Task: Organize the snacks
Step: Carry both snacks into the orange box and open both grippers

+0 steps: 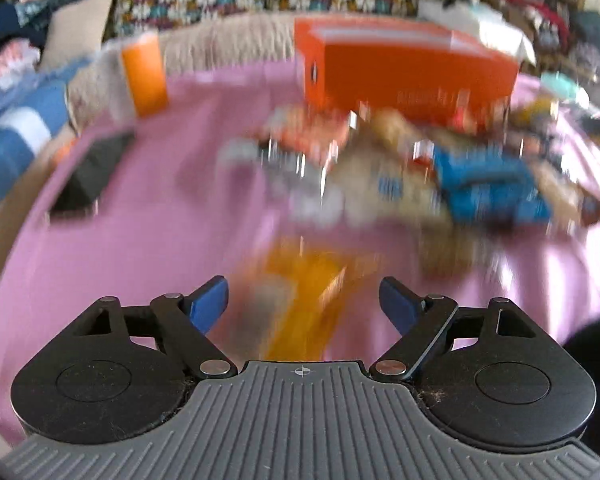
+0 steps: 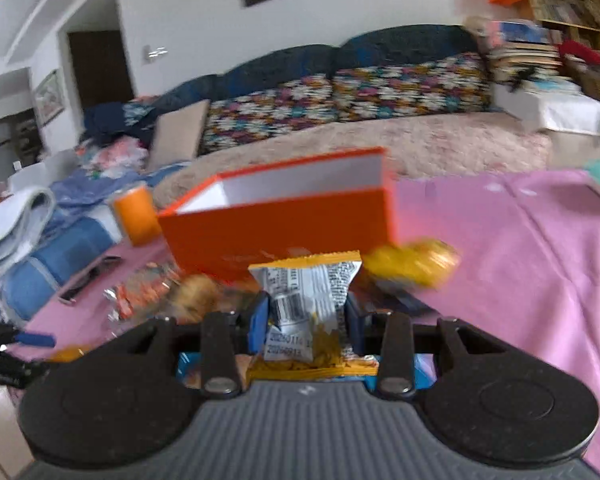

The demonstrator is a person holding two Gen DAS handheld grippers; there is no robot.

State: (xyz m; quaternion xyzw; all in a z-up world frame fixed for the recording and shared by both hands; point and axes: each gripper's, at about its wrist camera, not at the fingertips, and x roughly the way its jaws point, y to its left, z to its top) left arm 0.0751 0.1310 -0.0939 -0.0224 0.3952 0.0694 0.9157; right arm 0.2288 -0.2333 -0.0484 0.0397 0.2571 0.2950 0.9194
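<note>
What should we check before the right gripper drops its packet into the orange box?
1. Right gripper shut on snack packet: ok.
2. Orange box open on top, white inside showing: ok.
3. Packet above the box opening: not ok, it sits in front of the near wall.
4. Left gripper open, holding nothing: ok.
5. Room inside the box: cannot tell, its floor is hidden.
6. Other snacks on the pink cloth out of the path: cannot tell, blurred.

A pink cloth [image 1: 148,220] covered the table. On it sat an orange box [image 1: 412,76] and snack packs [image 1: 488,196].
</note>
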